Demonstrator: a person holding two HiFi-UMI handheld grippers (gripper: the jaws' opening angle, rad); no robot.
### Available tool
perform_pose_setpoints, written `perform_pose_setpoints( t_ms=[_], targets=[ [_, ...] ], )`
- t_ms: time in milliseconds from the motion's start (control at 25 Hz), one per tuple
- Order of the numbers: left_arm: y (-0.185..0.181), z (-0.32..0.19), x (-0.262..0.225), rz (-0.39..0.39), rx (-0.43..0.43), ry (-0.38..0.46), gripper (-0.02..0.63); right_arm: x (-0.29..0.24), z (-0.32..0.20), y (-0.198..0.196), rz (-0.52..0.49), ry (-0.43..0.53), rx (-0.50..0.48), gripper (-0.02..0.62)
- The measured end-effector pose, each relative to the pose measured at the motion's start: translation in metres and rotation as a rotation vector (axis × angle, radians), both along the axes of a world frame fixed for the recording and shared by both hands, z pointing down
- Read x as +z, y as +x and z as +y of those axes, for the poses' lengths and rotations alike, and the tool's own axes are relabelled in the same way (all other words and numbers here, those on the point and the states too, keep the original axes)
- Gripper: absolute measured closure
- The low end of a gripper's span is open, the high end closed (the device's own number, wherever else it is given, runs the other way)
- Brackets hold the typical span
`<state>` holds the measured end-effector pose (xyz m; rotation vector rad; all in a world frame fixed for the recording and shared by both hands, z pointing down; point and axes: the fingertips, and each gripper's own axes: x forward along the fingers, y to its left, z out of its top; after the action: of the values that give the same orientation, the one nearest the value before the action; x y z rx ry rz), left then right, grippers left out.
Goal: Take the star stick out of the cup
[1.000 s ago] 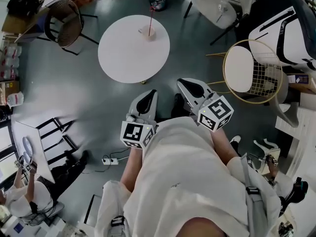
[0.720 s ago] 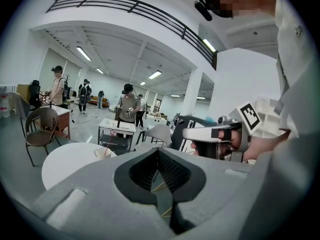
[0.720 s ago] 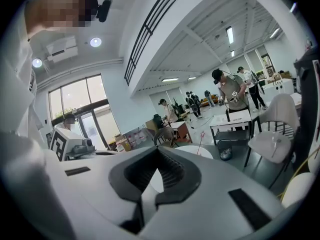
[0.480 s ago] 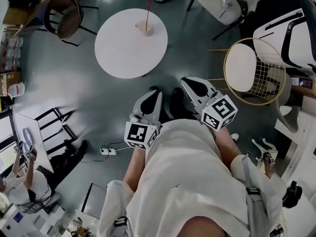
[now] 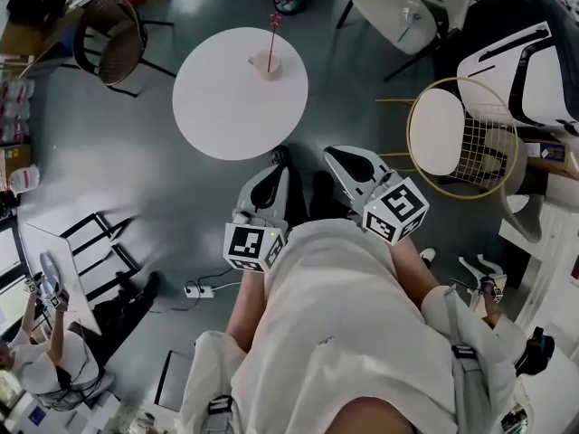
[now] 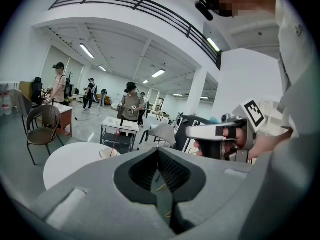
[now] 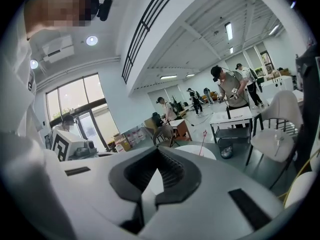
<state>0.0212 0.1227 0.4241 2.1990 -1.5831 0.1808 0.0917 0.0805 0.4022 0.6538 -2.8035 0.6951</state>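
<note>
Holding both claws low before my body, I report as follows. My left claw (image 5: 279,161) has its jaws pressed together with nothing between them. My right claw (image 5: 331,153) is likewise closed and empty. The thin red stick with a star at its top (image 5: 272,36) stands in the small pale cup (image 5: 269,61), ahead of both claws and well apart from them. The cup sits on the far part of the round white table (image 5: 226,107), whose near edge lies just ahead of the left claw's tips. A gold wire chair with a round white seat (image 5: 437,138) stands to the right of my right claw.
</note>
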Motion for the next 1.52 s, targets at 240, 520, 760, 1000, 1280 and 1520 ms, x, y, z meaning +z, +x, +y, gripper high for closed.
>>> perform_pose_setpoints(
  t_ms=[240, 520, 760, 1000, 1280, 1520],
  targets=[
    [-0.021, -0.049, -0.012, -0.001, 0.059, 0.044, 0.596, -0.013, -0.036, -0.018, 0.011, 0.030, 0.053, 0.589],
    [-0.048, -0.091, -0.017, 0.006, 0.110, 0.042, 0.595, -0.019, -0.068, -0.053, 0.022, 0.033, 0.073, 0.589],
    [-0.077, -0.113, -0.011, 0.007, 0.156, 0.004, 0.595, -0.020, -0.090, -0.081, 0.041, 0.026, 0.124, 0.589],
    [-0.098, -0.132, 0.010, -0.010, 0.237, -0.046, 0.595, -0.008, -0.101, -0.091, 0.078, 0.007, 0.219, 0.589],
    [-0.119, -0.149, 0.033, -0.043, 0.269, -0.129, 0.595, 0.006, -0.099, -0.100, 0.105, -0.054, 0.285, 0.589],
    [-0.116, -0.154, 0.055, -0.018, 0.305, -0.193, 0.595, 0.019, -0.091, -0.098, 0.127, -0.095, 0.307, 0.589]
  ],
)
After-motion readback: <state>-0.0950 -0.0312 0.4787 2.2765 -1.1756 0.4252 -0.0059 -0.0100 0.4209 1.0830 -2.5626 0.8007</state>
